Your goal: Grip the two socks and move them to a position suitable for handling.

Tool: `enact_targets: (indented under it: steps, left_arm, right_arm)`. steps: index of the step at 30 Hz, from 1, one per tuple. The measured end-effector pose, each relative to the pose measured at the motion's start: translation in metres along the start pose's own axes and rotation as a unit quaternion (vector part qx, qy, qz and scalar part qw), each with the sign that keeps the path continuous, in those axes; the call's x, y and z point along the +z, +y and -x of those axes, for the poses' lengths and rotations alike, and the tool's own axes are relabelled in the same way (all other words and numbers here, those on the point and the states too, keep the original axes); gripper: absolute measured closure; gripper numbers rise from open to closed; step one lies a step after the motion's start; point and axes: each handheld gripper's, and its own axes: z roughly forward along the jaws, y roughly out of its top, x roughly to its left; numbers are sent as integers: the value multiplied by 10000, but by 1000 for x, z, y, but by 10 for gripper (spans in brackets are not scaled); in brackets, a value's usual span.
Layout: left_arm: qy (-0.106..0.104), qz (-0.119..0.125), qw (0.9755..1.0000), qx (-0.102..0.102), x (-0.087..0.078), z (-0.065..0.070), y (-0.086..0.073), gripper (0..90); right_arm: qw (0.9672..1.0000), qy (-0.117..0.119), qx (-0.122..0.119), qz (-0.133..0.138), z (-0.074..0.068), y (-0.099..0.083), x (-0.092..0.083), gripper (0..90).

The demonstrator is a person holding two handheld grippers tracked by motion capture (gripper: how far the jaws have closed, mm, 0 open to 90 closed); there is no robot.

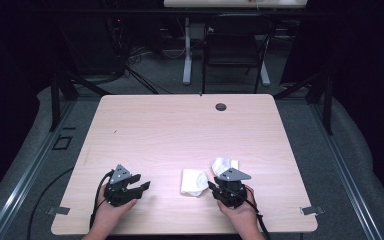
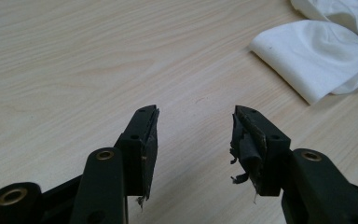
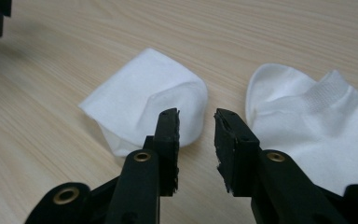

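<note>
The worktop (image 1: 180,125) looks like pale wood-grain laminate, smooth with a soft, low sheen and fine darker streaks running along it. The folded sock (image 3: 144,100) is white knitted cloth, matt and smooth-faced, with soft rounded folds. The second sock (image 3: 307,126) is the same white cloth, with a ribbed, slightly coarser band at its cuff. The left gripper (image 2: 196,140) is black matt plastic with brass-coloured metal inserts at its pivots; its inner pads are dark rubbery lining, worn and fraying, with torn shreds hanging from one edge. The right gripper (image 3: 196,140) is of the same black matt plastic with brass-coloured inserts, its pad edges rough and chipped.
</note>
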Motion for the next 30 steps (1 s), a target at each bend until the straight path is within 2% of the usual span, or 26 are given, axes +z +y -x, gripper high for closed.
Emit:
enact_targets:
  steps: [2,6,8,12,14,16,18,21,22,26,28,30]
  left_arm:
    - [-4,29,10000,13,0,1,0,505]
    - [-17,-24,10000,74,3,4,0,505]
    - [-21,-2,10000,86,4,5,1,505]
    - [-63,-27,10000,65,4,5,0,505]
    - [-69,-29,9999,97,3,5,0,505]
    - [-67,-40,9999,117,3,6,0,505]
    - [-64,-34,9999,113,2,5,0,505]
    - [-48,-35,9999,126,2,5,0,504]
    - [-51,-39,9999,122,2,5,0,504]
    - [-48,-50,9999,127,3,5,0,503]
    - [-40,-36,9999,114,3,5,0,502]
    - [-32,-42,9999,127,3,4,0,501]
  right_arm:
    - [10000,63,20,24,-4,2,2,730]
    - [9996,53,-249,-109,-11,9,6,763]
    - [9995,140,-261,-141,-12,13,8,811]
    - [9991,137,-363,-198,-13,20,17,864]
    - [9991,148,-340,-203,-12,20,20,871]
    - [9992,315,-119,-196,-11,17,29,887]
    - [9988,328,-196,-316,-12,14,34,887]
    - [9986,335,-180,-357,-14,11,39,887]
    - [9980,310,-306,-464,-15,8,42,888]
    - [9962,307,-510,-629,-18,5,45,900]
    - [9961,336,-567,-590,-18,5,45,900]
    - [9958,396,-523,-634,-17,4,44,900]
